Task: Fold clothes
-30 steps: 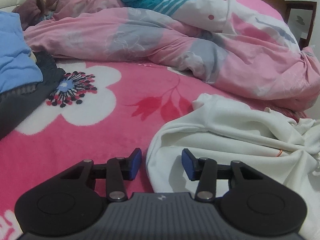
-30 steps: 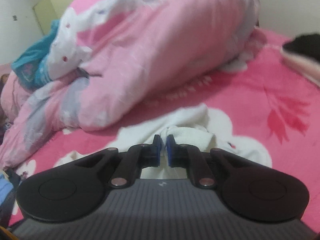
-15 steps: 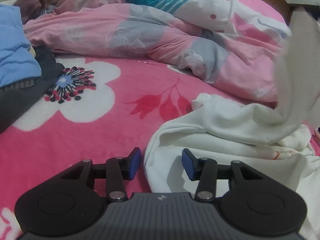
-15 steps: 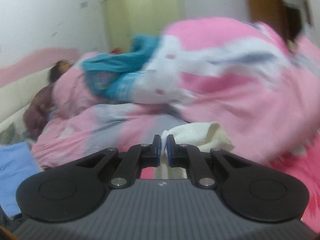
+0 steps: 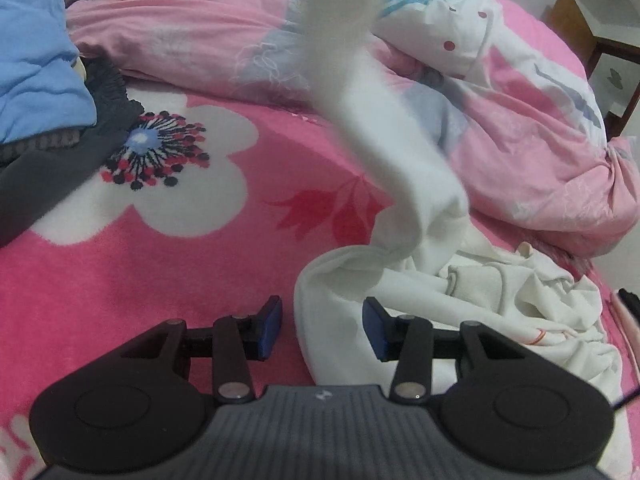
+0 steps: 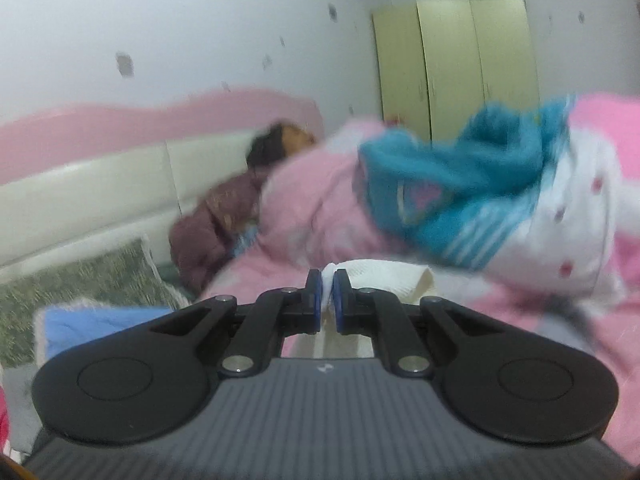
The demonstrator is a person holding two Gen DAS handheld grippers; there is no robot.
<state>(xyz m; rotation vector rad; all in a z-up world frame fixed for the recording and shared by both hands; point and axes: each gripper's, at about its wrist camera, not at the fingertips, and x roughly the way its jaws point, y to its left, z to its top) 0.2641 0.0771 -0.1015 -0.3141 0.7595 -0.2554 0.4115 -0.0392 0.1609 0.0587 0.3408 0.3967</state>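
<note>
A fold of the white garment is clamped between the right gripper pads. The left gripper is held apart, garment edge lying between its fingers, ungripped.

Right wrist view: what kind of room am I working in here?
A bedroom, most likely: a padded headboard against the wall, a pink quilt heaped on the bed with a person lying under it, and a tall wardrobe in the far corner.

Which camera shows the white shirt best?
The left wrist view: the white shirt lies crumpled on the pink blanket, one part lifted. The right wrist view shows only a bit pinched in the right gripper.
</note>
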